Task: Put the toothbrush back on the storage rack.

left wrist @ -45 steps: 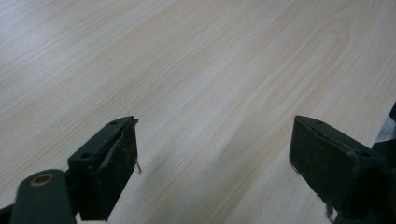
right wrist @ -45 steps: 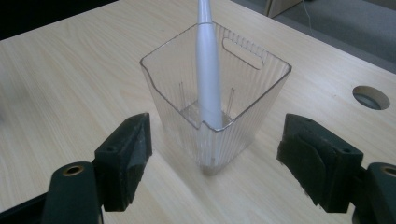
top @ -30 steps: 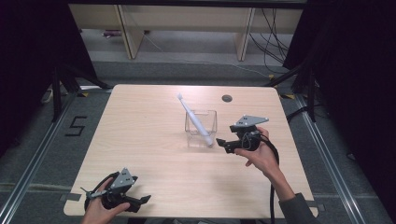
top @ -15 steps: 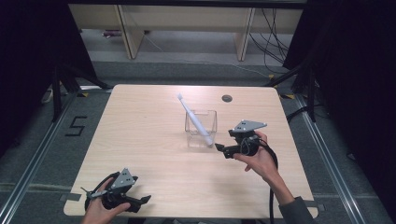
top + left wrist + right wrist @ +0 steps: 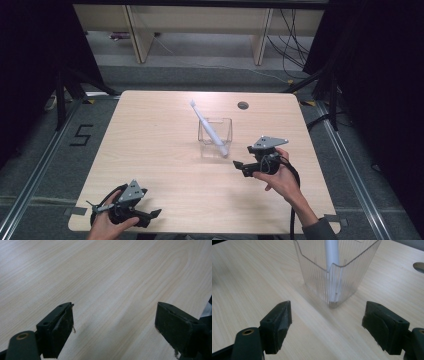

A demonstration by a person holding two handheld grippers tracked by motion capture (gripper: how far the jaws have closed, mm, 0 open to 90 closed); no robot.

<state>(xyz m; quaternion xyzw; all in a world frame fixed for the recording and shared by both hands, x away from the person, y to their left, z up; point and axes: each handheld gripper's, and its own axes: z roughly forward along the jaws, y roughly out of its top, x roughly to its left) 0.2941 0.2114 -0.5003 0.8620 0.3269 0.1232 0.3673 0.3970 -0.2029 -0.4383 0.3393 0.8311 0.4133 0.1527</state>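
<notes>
Near the front-left corner of the surface (image 5: 150, 130), the left gripper (image 5: 150, 214) rests in the person's hand, its fingers (image 5: 56, 330) spread wide over bare wood, likely parked out of the way. Toward the middle stands a clear ribbed cup (image 5: 215, 136) with a white toothbrush (image 5: 207, 127) leaning in it, head up and tilted left. Just right of the cup, the right gripper (image 5: 240, 167) points at it, fingers (image 5: 275, 326) wide and holding nothing, clear of the cup's wall.

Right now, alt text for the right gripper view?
A clear ribbed plastic cup stands on the light wood table, a white toothbrush handle leaning inside it. The right gripper has its black jaws wide open, short of the cup and holding nothing.
</notes>
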